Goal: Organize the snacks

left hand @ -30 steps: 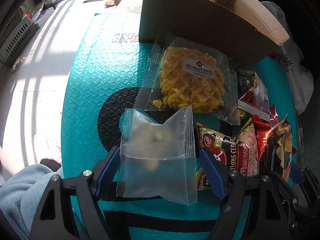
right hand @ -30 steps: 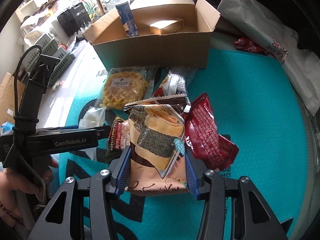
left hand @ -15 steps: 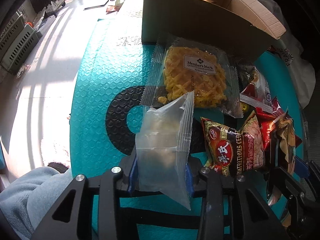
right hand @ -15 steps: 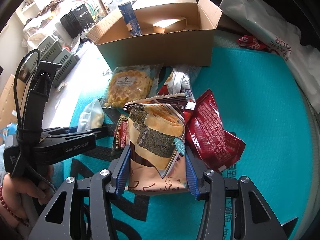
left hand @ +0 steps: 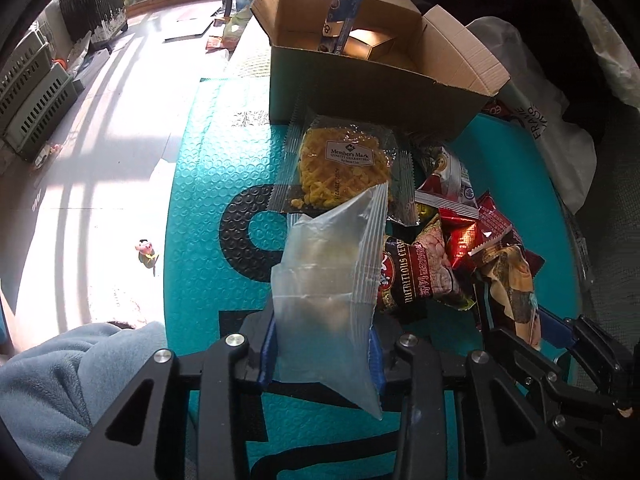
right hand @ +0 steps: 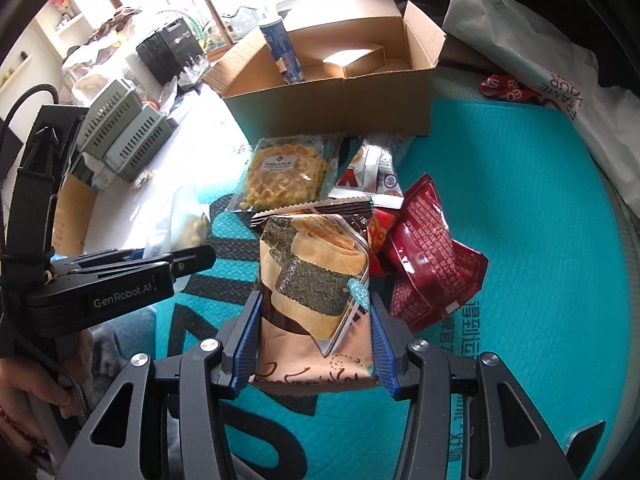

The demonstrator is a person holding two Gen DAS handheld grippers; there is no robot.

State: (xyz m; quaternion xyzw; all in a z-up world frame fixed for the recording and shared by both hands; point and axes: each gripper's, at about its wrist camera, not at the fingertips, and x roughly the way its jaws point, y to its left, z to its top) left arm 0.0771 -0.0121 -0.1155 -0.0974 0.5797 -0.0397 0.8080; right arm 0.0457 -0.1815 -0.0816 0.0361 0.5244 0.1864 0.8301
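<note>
My left gripper (left hand: pixel 322 344) is shut on a clear plastic packet (left hand: pixel 328 272) with pale pieces inside, held up off the teal mat (left hand: pixel 208 168). The right wrist view shows the same packet (right hand: pixel 184 224) past the left gripper's black fingers (right hand: pixel 188 260). My right gripper (right hand: pixel 315 336) is shut on a tan seaweed-roll snack packet (right hand: pixel 316 268), which stands upright between the blue pads. An open cardboard box (left hand: pixel 360 92) stands at the far end of the mat, with a blue can (left hand: pixel 340 12) and a small inner carton in it.
Loose snacks lie on the mat in front of the box: a yellow waffle packet (left hand: pixel 344 164), a dark cereal bar (left hand: pixel 412 276), red packets (left hand: pixel 468 232) and a dark red pouch (right hand: pixel 432 256). A white bag (right hand: pixel 560 80) lies right; green crates (right hand: pixel 120 128) stand left.
The left jaws closed from wide onto the clear packet and lifted it off the mat. The view rose, so the box's inside now shows. The right gripper kept its hold.
</note>
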